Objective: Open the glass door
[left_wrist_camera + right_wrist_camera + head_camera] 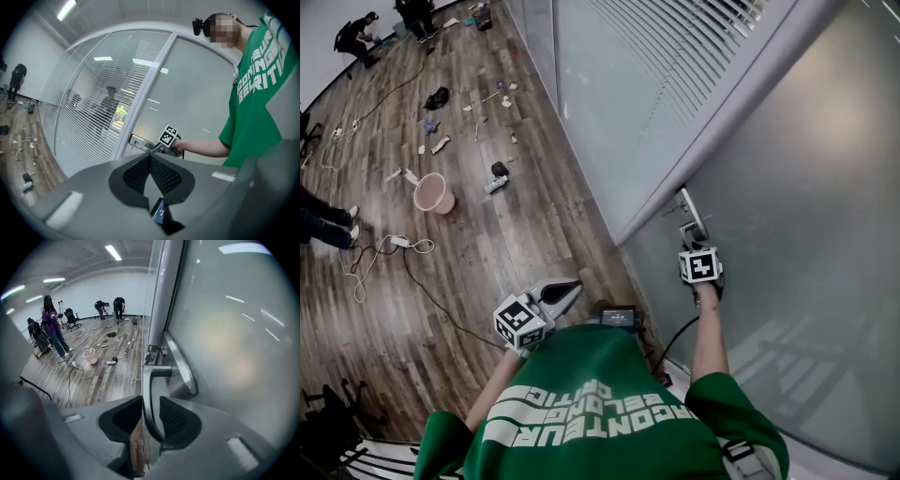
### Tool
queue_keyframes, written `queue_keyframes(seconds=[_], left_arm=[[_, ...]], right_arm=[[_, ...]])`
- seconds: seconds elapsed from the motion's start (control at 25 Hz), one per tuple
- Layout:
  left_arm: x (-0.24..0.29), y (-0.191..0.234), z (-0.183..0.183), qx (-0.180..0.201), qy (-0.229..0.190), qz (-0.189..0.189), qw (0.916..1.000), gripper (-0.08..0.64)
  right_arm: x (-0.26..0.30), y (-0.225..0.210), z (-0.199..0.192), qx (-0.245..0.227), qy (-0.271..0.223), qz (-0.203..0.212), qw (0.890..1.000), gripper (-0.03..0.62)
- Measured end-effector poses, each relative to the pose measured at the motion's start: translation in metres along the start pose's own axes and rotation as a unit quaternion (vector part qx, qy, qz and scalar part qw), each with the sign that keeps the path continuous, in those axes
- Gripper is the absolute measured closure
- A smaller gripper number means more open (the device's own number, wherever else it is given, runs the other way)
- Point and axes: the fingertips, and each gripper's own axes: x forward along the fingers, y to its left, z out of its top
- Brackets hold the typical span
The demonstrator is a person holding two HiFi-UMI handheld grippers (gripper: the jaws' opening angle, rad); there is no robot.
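The frosted glass door (806,234) fills the right of the head view; its metal lever handle (691,214) sits on a lock plate by the grey door frame (722,131). My right gripper (695,236) points down at that handle. In the right gripper view the handle (147,385) runs between the open jaws of the right gripper (151,398), close against the left pad with a gap at the other. My left gripper (575,287) hangs low in front of my green shirt, apart from the door. In its own view the left gripper (150,154) is shut and empty.
A glass partition with blinds (619,84) continues beyond the frame. The wooden floor holds a pink basket (434,193), white cables (394,246) and scattered small items. A black device (617,317) lies by the door's foot. People stand at the far end (54,324).
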Motion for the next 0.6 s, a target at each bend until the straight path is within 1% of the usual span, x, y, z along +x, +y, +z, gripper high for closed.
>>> queue_keyframes(seconds=[0.12, 0.2, 0.28, 0.32, 0.36, 0.4, 0.48, 0.6], left_arm=[[0.004, -0.002, 0.001, -0.010, 0.001, 0.007, 0.9999, 0.546], [0.005, -0.002, 0.001, -0.013, 0.004, 0.007, 0.9999, 0.545], [0.007, 0.000, 0.002, -0.013, 0.005, 0.012, 0.9998, 0.546], [0.008, 0.000, 0.002, -0.013, 0.005, 0.014, 0.9998, 0.546], [0.010, 0.001, 0.000, -0.013, 0.005, 0.016, 0.9998, 0.545], [0.010, 0.002, -0.001, -0.014, 0.005, 0.019, 0.9997, 0.546], [0.010, 0.004, -0.001, -0.016, 0.004, 0.023, 0.9996, 0.546], [0.014, 0.004, 0.001, -0.019, 0.003, 0.024, 0.9995, 0.546]], right_arm=[[0.021, 0.003, 0.000, -0.009, 0.033, 0.028, 0.999, 0.482], [0.033, 0.013, -0.005, -0.016, 0.069, 0.064, 0.995, 0.483], [0.051, 0.021, -0.016, -0.032, 0.118, 0.097, 0.988, 0.483], [0.058, 0.022, -0.023, -0.045, 0.145, 0.102, 0.983, 0.483], [0.063, 0.021, -0.031, -0.059, 0.170, 0.101, 0.978, 0.500], [0.065, 0.020, -0.036, -0.073, 0.190, 0.101, 0.974, 0.536], [0.064, 0.023, -0.040, -0.095, 0.210, 0.114, 0.966, 0.595], [0.061, 0.035, -0.039, -0.102, 0.203, 0.165, 0.960, 0.598]])
